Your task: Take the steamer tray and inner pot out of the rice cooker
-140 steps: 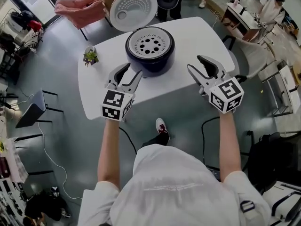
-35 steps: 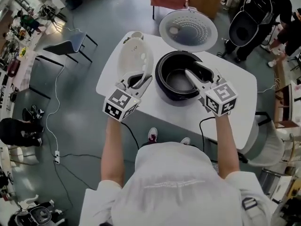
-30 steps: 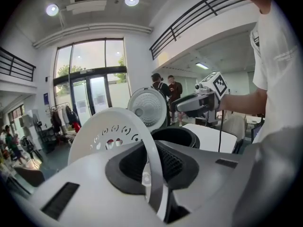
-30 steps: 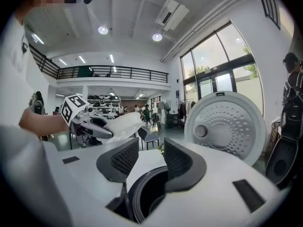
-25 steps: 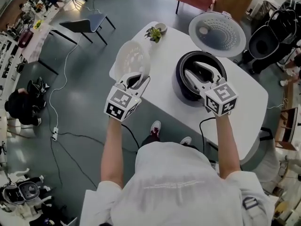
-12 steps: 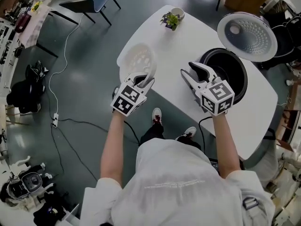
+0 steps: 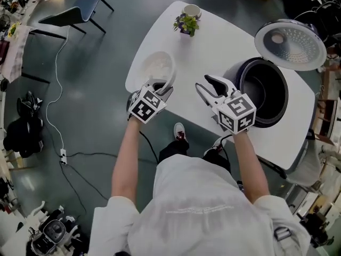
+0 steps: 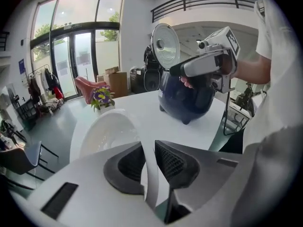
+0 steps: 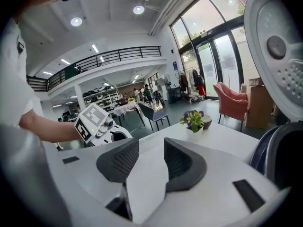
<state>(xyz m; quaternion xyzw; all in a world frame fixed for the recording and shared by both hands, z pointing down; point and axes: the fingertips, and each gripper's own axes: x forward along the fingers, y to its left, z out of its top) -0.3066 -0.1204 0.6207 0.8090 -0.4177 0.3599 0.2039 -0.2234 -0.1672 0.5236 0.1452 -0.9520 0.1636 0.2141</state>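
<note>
The white perforated steamer tray [image 7: 157, 67] is down at the table's near left corner, its rim still between the jaws of my left gripper [image 7: 162, 87]. In the left gripper view the tray [image 8: 106, 134] tilts up from the table and its rim runs through the gripper [image 8: 149, 162], whose jaws are opening. The dark blue rice cooker [image 7: 264, 92] stands at the right with its lid [image 7: 290, 44] raised and the dark inner pot inside. My right gripper [image 7: 205, 87] hovers open and empty over the table, just left of the cooker.
A small potted plant [image 7: 186, 23] with a cup beside it stands at the table's far edge. The white table [image 7: 213, 47] has bare surface between tray and cooker. A chair [image 7: 80, 7] stands on the floor to the left. A cable trails across the floor.
The left gripper has carried the tray down to the table's near left corner. The right gripper has come away from above the cooker to its left, lower.
</note>
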